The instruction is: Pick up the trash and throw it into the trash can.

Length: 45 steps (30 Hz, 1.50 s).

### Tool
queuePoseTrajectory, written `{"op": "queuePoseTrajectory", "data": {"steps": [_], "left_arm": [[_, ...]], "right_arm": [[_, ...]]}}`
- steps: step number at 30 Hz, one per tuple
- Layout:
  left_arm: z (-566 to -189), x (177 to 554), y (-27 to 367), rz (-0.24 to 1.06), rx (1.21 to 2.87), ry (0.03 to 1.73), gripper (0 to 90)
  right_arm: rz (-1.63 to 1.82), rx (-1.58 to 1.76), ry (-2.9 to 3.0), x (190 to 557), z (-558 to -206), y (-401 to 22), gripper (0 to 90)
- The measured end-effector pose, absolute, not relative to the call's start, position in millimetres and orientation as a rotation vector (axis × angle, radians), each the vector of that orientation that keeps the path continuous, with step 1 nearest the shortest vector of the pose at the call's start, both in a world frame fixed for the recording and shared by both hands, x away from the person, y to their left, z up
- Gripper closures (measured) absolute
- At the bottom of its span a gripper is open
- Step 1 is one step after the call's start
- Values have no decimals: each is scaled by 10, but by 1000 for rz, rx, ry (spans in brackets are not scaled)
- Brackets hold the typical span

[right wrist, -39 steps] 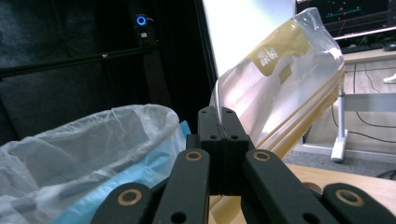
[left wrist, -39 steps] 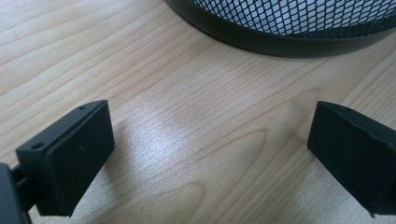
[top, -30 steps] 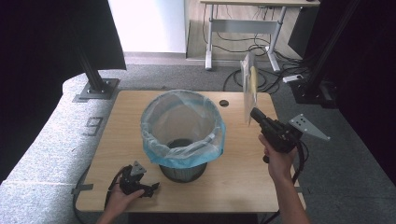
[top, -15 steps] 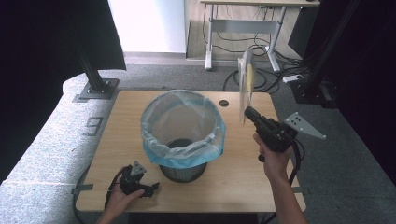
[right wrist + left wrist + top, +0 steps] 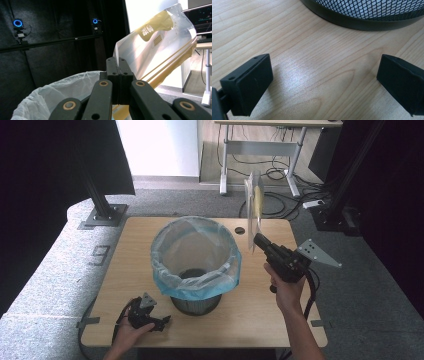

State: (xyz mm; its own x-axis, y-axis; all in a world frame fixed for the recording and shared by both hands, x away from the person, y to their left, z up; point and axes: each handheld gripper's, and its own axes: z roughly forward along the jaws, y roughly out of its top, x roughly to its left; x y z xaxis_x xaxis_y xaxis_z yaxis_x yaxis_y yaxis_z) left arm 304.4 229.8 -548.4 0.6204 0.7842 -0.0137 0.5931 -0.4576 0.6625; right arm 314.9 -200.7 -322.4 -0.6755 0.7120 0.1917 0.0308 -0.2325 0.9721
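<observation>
Overhead, a clear plastic bag with yellow print (image 5: 255, 210) is held upright by the right gripper (image 5: 256, 240), just beside a black mesh bin lined with a pale blue bag (image 5: 196, 265); the print is illegible. Along the left gripper (image 5: 324, 80), jaws are seen spread wide and empty over the light wooden table (image 5: 312, 57), the bin cut off at its base. Along the right gripper, jaws are seen clamped on the bag's edge, its far corner cropped.

Bright backlight from the white doorway (image 5: 157, 145), glare sheen on the tabletop (image 5: 299, 72), near jaws blurred
</observation>
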Motion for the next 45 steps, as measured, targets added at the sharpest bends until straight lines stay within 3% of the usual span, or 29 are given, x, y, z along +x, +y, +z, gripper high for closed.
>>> {"op": "queuePoseTrajectory", "data": {"steps": [23,45], "left_arm": [[-5483,3044,2297,390,2208,1077,1],[-5483,3044,2296,391,2208,1077,1]], "right_arm": [[1957,849,1636,3157,-3185,-1821,898],[1953,752,1761,3267,-3058,-1223,897]]}}
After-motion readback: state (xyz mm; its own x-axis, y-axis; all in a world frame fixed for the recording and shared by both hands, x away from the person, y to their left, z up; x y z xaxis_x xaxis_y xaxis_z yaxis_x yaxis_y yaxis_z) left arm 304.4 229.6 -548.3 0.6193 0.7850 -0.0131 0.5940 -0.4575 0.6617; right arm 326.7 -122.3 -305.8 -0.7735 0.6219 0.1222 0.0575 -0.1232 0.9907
